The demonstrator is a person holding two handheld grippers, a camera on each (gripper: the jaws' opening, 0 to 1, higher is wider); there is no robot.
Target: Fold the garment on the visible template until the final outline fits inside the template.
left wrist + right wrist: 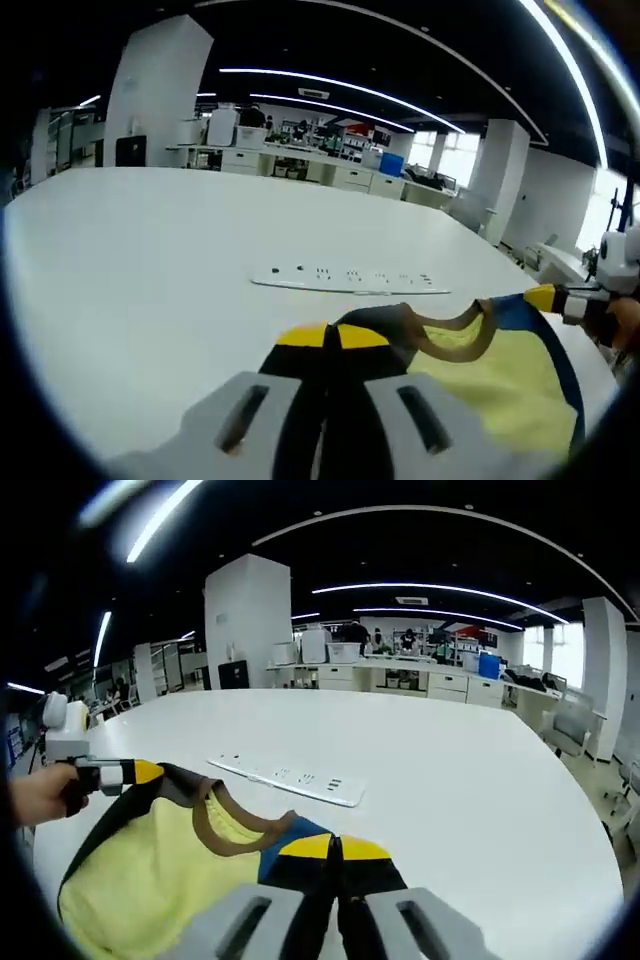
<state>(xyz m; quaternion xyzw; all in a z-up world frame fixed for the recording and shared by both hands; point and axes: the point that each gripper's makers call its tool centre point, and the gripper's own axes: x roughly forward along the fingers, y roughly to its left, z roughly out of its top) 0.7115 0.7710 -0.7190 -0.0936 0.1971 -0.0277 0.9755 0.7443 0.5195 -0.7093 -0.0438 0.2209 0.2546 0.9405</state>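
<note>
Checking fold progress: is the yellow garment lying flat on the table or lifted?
Lifted: both tongs are shut on the garment by its collar edge.

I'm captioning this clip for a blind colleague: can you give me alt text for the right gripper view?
The right gripper, jaws shut, pinches a yellow garment with a brown collar and blue shoulder, lifting it over a white table. At the far left the left gripper, held in a person's hand, grips its other shoulder; a white power strip lies beyond.
</note>
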